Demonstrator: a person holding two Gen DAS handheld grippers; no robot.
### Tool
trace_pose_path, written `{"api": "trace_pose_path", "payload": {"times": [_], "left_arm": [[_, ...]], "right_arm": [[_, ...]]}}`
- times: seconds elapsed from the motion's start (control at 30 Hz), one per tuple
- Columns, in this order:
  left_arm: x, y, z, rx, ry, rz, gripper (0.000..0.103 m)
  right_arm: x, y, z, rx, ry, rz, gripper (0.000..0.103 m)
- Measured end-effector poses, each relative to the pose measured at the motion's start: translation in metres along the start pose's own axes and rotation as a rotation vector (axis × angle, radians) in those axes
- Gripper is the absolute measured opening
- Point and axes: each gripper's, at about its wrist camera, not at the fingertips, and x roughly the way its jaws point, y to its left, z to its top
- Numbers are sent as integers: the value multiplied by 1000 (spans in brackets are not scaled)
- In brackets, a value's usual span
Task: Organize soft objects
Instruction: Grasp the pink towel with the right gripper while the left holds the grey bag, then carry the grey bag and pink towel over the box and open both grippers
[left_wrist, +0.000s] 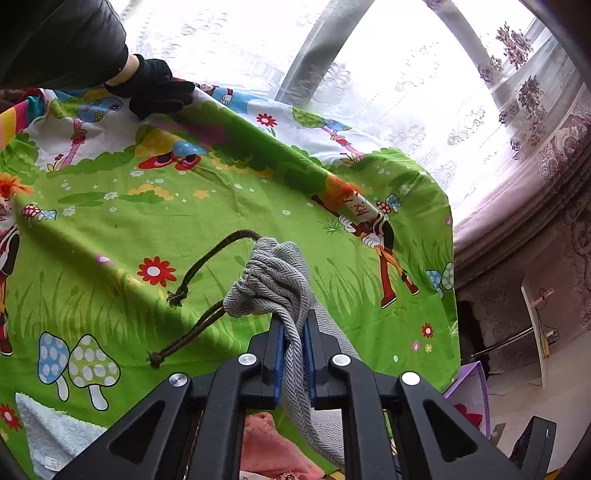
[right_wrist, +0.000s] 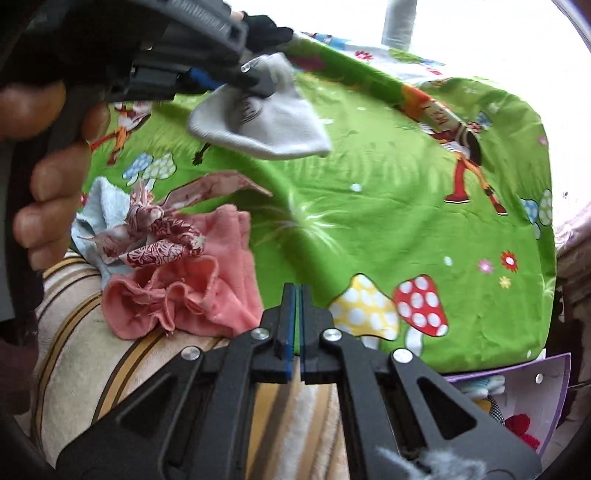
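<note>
Left tool (left_wrist: 294, 332) is clamped tight on the grey drawstring pouch (left_wrist: 271, 280), holding it up over the green cartoon sheet (left_wrist: 221, 206), cords dangling to the left. Right tool (right_wrist: 296, 325) has its pads together with nothing between them. From that empty tool the pink cloth (right_wrist: 207, 288) lies just up and left, touching the red patterned scrap (right_wrist: 162, 236), with the pale blue towel (right_wrist: 99, 206) beyond. I'd say the right hand is the nearer one for that heap.

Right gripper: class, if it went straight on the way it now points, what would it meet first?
Probably the green cartoon sheet; the shut right gripper points just right of the pink cloth, though depth is unclear.
</note>
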Motion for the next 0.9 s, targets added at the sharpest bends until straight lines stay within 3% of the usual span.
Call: {"api": "trace_pose_path", "payload": {"times": [0.03,0.1,0.17,0.33,0.43,0.47,0.53,0.57,0.6,0.7,0.9], "left_arm": [[0,0,0,-3,-3,-1,10],[1,0,-1,-1,0,1,10],[2,1,-1,0,4,3,10],[-1,7,0,-9,0,13,10],[-2,13,1,-23,-2,17,10],[-1,14,2,-28,-2,17,10],[2,13,2,-29,1,12,10],[3,12,2,-26,3,11,10],[4,10,2,-23,6,9,10],[3,6,1,-11,8,0,10],[-2,2,-1,-2,-4,-19,10]], "right_arm": [[0,2,-1,-14,19,-6,16],[-2,10,-3,-39,49,16,70],[-1,19,-2,-23,46,90,76],[38,39,11,-68,147,75,76],[62,41,17,-86,208,110,76],[66,42,19,-91,213,106,72],[65,48,21,-130,178,119,40],[62,51,19,-145,179,133,18],[59,55,17,-165,169,106,15],[50,52,13,-165,146,91,12],[13,13,-3,-113,62,-49,12]]}}
